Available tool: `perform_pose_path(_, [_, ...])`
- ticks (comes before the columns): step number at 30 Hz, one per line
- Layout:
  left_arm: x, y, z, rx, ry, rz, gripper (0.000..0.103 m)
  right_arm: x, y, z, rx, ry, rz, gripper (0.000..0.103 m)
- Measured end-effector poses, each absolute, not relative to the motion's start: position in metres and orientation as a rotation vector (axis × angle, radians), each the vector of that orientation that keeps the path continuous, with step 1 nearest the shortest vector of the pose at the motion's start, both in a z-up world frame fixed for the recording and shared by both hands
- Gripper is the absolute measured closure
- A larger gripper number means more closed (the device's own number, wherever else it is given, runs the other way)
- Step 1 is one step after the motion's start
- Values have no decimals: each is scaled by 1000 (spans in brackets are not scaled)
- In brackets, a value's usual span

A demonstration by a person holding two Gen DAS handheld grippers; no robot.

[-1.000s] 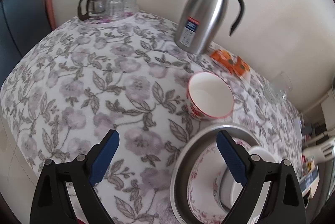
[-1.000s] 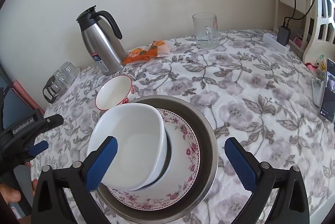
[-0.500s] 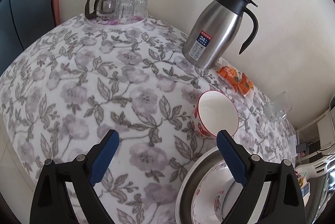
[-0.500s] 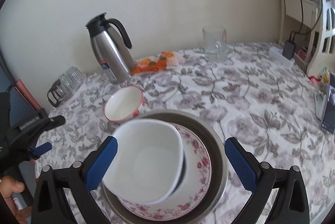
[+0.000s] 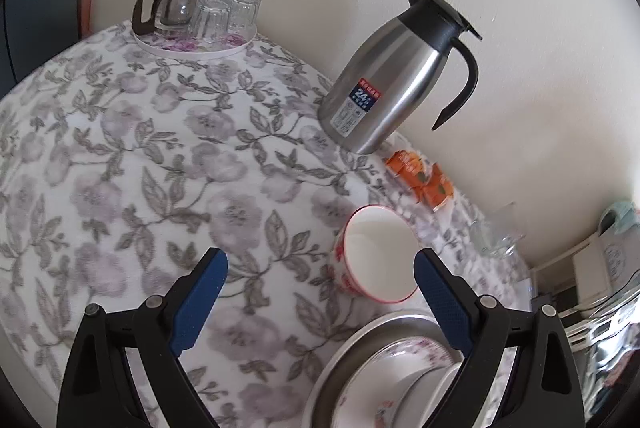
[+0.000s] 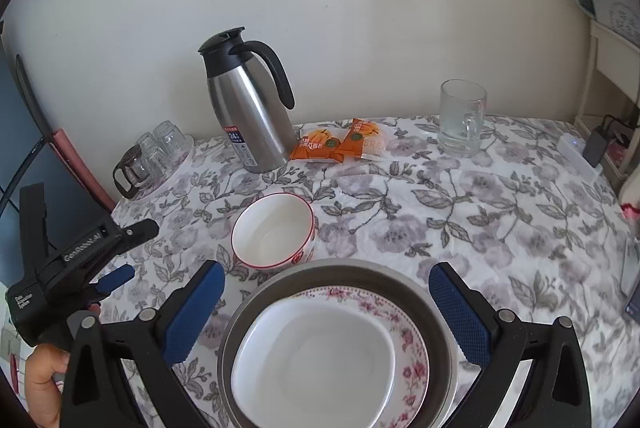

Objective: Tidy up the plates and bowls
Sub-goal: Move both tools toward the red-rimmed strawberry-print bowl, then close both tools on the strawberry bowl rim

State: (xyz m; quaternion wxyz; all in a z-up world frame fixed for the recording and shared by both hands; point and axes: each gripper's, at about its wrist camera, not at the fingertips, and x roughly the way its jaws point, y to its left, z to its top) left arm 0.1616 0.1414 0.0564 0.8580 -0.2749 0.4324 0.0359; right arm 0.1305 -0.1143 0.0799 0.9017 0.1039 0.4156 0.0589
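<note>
Leftmost, the left gripper (image 6: 116, 278) hangs over the flowered tablecloth (image 6: 500, 212), its jaws spread wide and holding nothing. Just right of it stands the red-rimmed bowl (image 6: 274, 236), upright beside the steel basin (image 6: 444, 312) — probably touching its rim, though the view blurs there. Inside the basin lies a rose-patterned plate (image 6: 414, 360), and on it a white squarish bowl (image 6: 316, 360). The right gripper (image 6: 326, 312) hovers above this stack — jaws apart, empty.
</note>
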Motion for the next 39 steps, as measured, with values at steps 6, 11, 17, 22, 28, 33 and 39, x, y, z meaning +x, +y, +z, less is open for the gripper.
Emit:
perform_pose_path(6, [179, 126, 42, -561, 958, 60, 9, 159, -113, 77, 150, 927, 141, 11])
perform_pose_path(11, [193, 113, 34, -541, 975, 23, 9, 181, -107, 66, 114, 987, 152, 22])
perform_pose_path(17, [209, 106, 16, -548, 1005, 1, 10, 209, -94, 53, 110, 1063, 172, 31])
perform_pose_path(22, [221, 102, 2, -548, 1035, -24, 22, 230, -85, 39, 126, 1125, 177, 39])
perform_pose_path(28, [231, 98, -11, -548, 1059, -46, 23, 252, -77, 20, 154, 1191, 161, 57])
perform_pose_path(33, [234, 99, -25, -574, 1092, -63, 38, 265, -69, 6, 162, 1244, 158, 68])
perform_pose_path(39, [236, 102, -33, -590, 1098, -74, 46, 275, -56, -8, 138, 1305, 137, 78])
